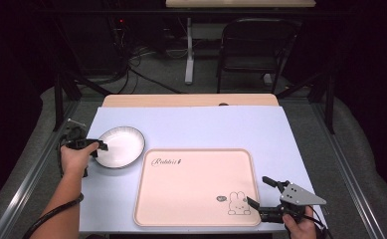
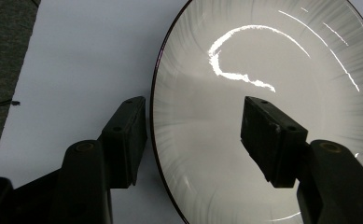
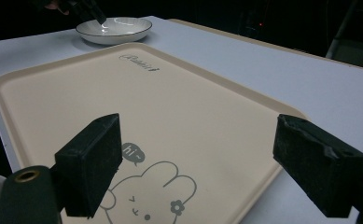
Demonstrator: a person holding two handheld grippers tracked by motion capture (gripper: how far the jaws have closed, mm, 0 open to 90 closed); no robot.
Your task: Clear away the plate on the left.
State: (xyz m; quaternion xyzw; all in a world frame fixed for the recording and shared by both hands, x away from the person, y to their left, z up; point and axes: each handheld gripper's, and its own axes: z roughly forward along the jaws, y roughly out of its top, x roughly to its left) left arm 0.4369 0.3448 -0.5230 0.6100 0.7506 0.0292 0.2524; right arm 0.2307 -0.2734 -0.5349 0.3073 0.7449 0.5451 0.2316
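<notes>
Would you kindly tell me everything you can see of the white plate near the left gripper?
The plate is round, shallow and white with a thin dark rim line, glossy like glazed ceramic, with faint radial ribbing toward the edge. It is empty and sits upright on the pale blue table, just beyond the top-left corner of the beige tray, apart from it. The left gripper is open, its jaws straddling the near rim, one outside and one over the inside. Whether they touch it cannot be told.

Overhead light, table bright, surroundings beyond it black. Strong glare streak on plate. Frames soft, slightly blurred.
</notes>
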